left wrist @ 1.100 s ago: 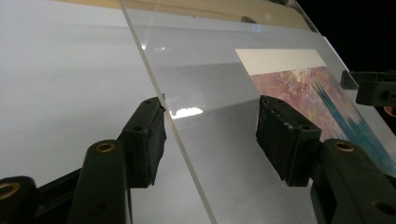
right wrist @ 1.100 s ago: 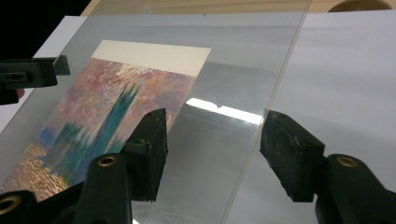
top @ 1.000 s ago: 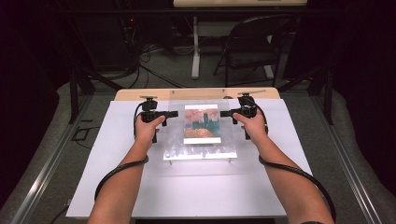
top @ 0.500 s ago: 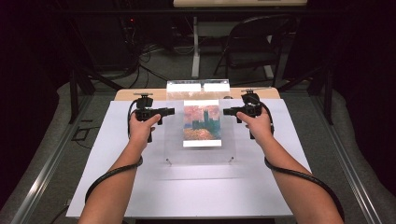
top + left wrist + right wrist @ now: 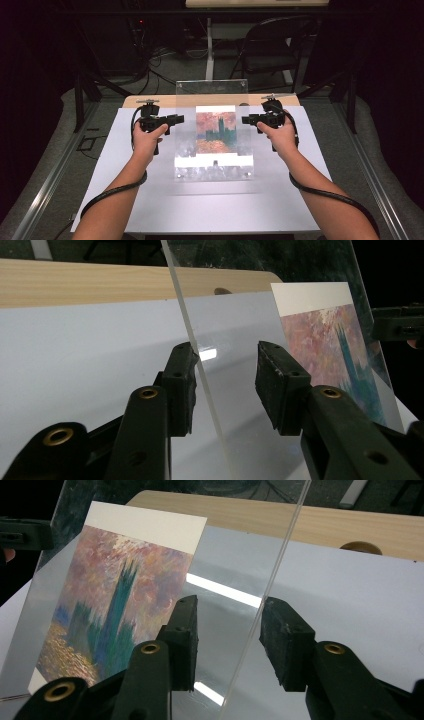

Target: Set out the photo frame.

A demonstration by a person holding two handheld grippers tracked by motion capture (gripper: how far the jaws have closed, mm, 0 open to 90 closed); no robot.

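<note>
Both tongs' grip on panel (image 5: 212, 107) unclear

Your items: clear glossy acrylic sheet (image 5: 212, 125); matt paper print (image 5: 216, 132); smooth white tabletop (image 5: 125, 150) with pale wood edge (image 5: 150, 101); matt black jaws.

Lab: black curtains (image 5: 35, 75); floor cables (image 5: 160, 60); folding chair (image 5: 272, 45)
</note>
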